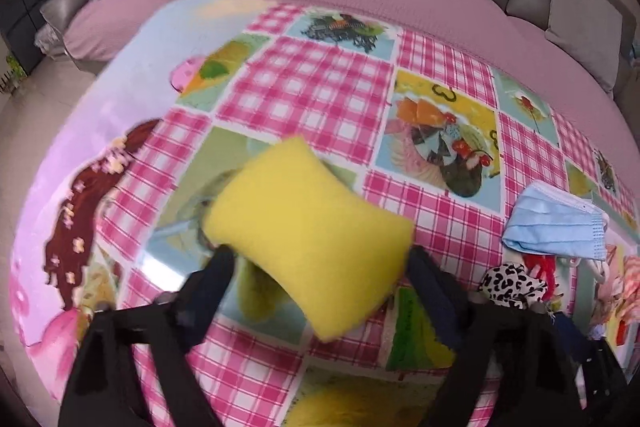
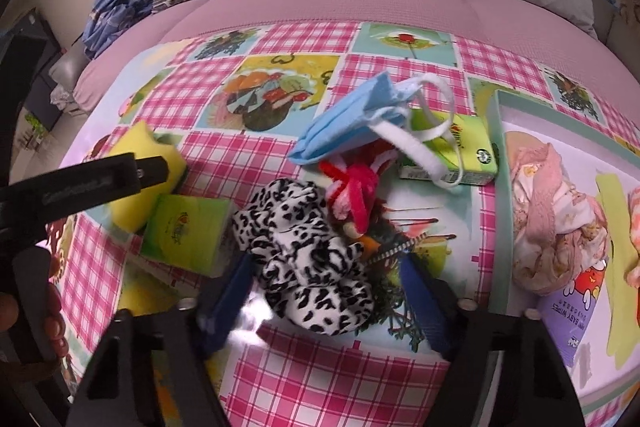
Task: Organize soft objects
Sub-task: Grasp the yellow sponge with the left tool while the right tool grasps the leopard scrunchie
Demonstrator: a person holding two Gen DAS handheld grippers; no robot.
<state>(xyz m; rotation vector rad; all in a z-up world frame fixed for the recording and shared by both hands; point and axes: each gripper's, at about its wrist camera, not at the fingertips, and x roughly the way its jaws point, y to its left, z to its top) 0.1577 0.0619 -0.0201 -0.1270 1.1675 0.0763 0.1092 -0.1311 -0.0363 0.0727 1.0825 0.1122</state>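
Left wrist view: my left gripper (image 1: 316,253) is pinching the yellow sponge (image 1: 308,235); right gripper (image 2: 324,267), jaws spread, straddles the leopard scrunchie (image 2: 308,259). Next I squeeze that, then the tray (image 2: 500,187).

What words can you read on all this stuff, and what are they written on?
"BABY WIPES" - on the purple wipes pack in the tray.
Embossed lettering on the left gripper, seen from the right wrist camera: too blurred to read.
Red logo on the near green tissue pack: too small to read.
Logo and print on the far green tissue pack: too blurred to read.
No text on the yellow sponge.
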